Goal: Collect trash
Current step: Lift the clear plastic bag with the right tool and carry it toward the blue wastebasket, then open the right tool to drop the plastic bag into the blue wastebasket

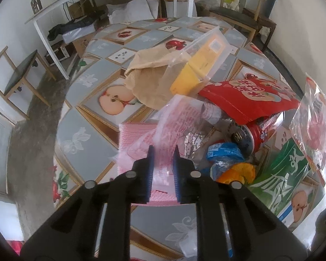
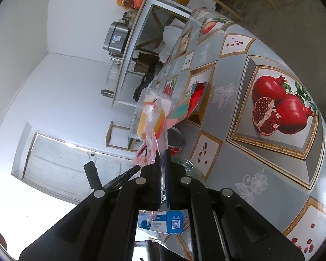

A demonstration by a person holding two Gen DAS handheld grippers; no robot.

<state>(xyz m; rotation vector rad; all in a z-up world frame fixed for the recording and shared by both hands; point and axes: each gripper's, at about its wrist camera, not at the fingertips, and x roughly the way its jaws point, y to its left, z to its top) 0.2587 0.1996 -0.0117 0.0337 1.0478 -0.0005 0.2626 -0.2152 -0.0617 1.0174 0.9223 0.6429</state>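
Low in the centre of the left wrist view, your left tongs (image 1: 163, 152) stand partly open around a pink foam wrap (image 1: 141, 134); the blue pads flank it with gaps showing, so it doesn't look gripped yet. Centre-bottom of the right wrist view, your right tongs (image 2: 162, 158) are pinched nearly closed on a clear plastic bag (image 2: 154, 126) with red print, lifted off the surface (image 2: 271, 87).

The rest of the trash sits heaped mid-frame in the left view: a brown paper bag (image 1: 150, 76), a clear container (image 1: 206, 52) holding yellow card, a red snack pouch (image 1: 250, 95), a red can (image 1: 260, 132) on its side, a blue wrapper (image 1: 223, 152) and a green carton (image 1: 280, 174).

You seem to be mid-gathering. Next, close the left tongs firmly on the foam, which is soft and may slip, then lift.

Chinese characters show on the pouch and carton, but I can't read them; a QR code sits on a blue box (image 2: 175, 221).
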